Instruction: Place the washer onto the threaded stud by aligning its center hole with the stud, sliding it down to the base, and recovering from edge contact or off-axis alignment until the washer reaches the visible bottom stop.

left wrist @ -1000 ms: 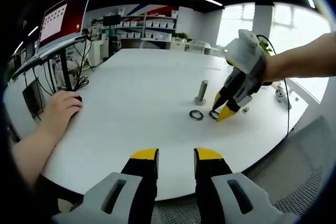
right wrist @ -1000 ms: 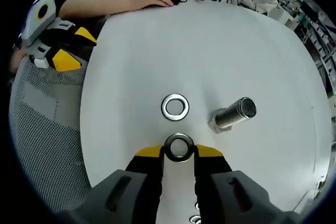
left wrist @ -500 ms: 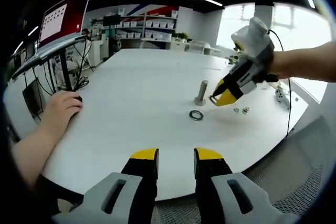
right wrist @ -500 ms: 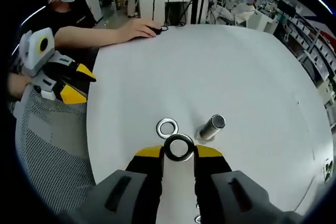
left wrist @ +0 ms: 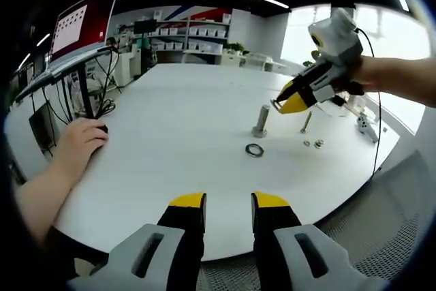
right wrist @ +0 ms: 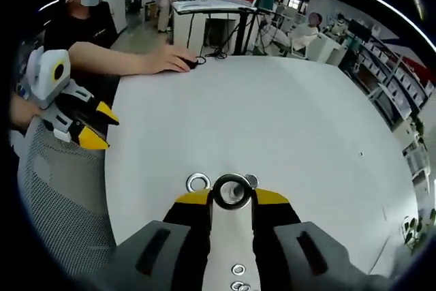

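- Right gripper view: right gripper pinches washer betw jaws, above stud.
- Spare washer at 9 o'clock.
- Left gripper jaws apart, holding nothing.

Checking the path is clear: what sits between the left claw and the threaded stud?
In the left gripper view, bare table and one loose washer lie between the left claw and the stud.

Steel washer in jaws above upright threaded stud.
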Action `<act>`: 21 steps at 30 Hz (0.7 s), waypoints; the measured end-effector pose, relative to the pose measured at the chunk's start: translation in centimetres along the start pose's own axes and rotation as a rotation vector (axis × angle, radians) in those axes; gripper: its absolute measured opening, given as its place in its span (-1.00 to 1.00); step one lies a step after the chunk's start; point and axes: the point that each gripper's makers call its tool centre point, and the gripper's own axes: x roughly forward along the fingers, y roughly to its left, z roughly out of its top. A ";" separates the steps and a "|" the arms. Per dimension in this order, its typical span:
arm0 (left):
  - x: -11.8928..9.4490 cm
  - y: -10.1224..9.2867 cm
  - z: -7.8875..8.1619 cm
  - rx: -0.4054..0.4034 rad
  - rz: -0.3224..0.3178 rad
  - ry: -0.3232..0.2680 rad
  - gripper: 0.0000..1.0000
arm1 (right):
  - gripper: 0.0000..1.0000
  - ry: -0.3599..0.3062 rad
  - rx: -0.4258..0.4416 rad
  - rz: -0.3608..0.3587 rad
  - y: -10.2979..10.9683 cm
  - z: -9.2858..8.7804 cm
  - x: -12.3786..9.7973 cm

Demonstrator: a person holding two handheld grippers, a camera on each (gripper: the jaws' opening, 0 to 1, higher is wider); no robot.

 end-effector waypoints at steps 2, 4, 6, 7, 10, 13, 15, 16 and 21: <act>0.0 0.0 0.0 0.000 0.000 0.000 -0.51 | -0.54 0.005 -0.019 -0.010 -0.5 0.2 0.2; 0.0 0.0 0.0 0.000 0.000 0.000 -0.51 | -0.54 0.020 -0.036 -0.009 -0.8 0.3 0.5; 0.0 0.0 0.0 0.000 0.000 0.000 -0.51 | -0.54 0.044 -0.053 0.004 -0.9 0.3 0.7; 0.0 0.0 0.0 0.000 0.000 -0.001 -0.51 | -0.54 0.050 -0.064 0.004 -1.0 0.3 0.8; 0.0 0.0 0.0 -0.001 0.000 -0.002 -0.51 | -0.54 0.083 -0.099 0.025 -1.1 0.5 1.2; 0.0 0.0 0.0 -0.002 0.001 -0.003 -0.51 | -0.54 0.110 -0.120 0.045 -1.1 0.6 1.6; 0.0 0.0 0.0 -0.002 0.001 -0.003 -0.51 | -0.54 0.130 -0.138 0.055 -1.2 0.6 1.9; 0.0 0.0 0.1 -0.003 0.001 -0.004 -0.51 | -0.54 0.139 -0.142 0.059 -1.3 0.4 2.1; 0.0 0.0 0.1 -0.004 0.002 -0.005 -0.51 | -0.54 0.184 -0.156 0.074 -1.6 -0.2 2.7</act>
